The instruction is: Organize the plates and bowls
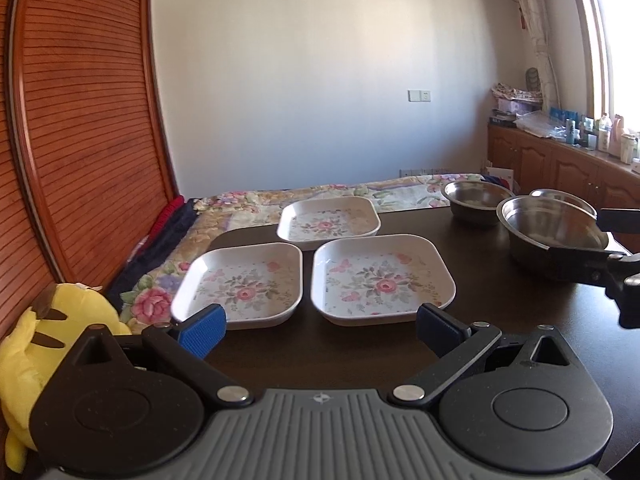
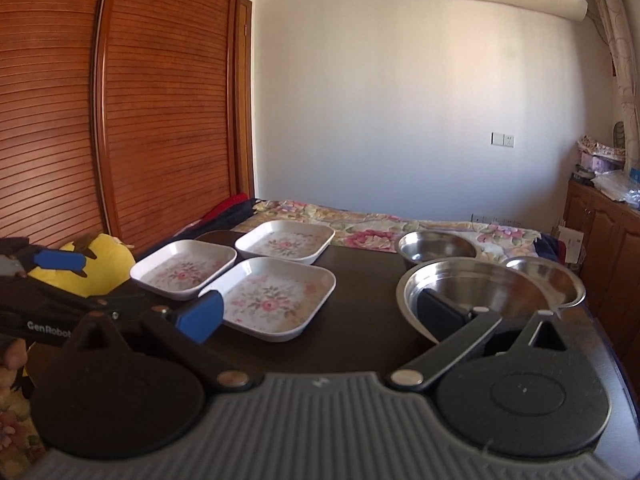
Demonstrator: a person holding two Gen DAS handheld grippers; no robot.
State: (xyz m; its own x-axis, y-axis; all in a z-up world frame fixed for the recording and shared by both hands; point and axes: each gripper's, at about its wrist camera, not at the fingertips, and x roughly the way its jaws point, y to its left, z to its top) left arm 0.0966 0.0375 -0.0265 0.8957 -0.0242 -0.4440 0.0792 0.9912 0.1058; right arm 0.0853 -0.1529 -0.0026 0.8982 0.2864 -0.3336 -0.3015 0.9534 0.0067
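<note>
Both spread wide, the left hand-held gripper [image 1: 318, 326] is hovering before three floral plates [image 1: 384, 276] while the right hand-held gripper [image 2: 320, 312] is straddling the nearest steel bowl's [image 2: 480, 288] rim on the desk [image 1: 520, 320].

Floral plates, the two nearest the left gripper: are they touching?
Apart. The left wrist view shows a dark strip of table between the near-left floral plate and the near-right floral plate.

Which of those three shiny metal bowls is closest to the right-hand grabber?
The largest steel bowl, nearest the camera: the right gripper has one finger inside its rim. The two smaller bowls sit behind it, untouched.
</note>
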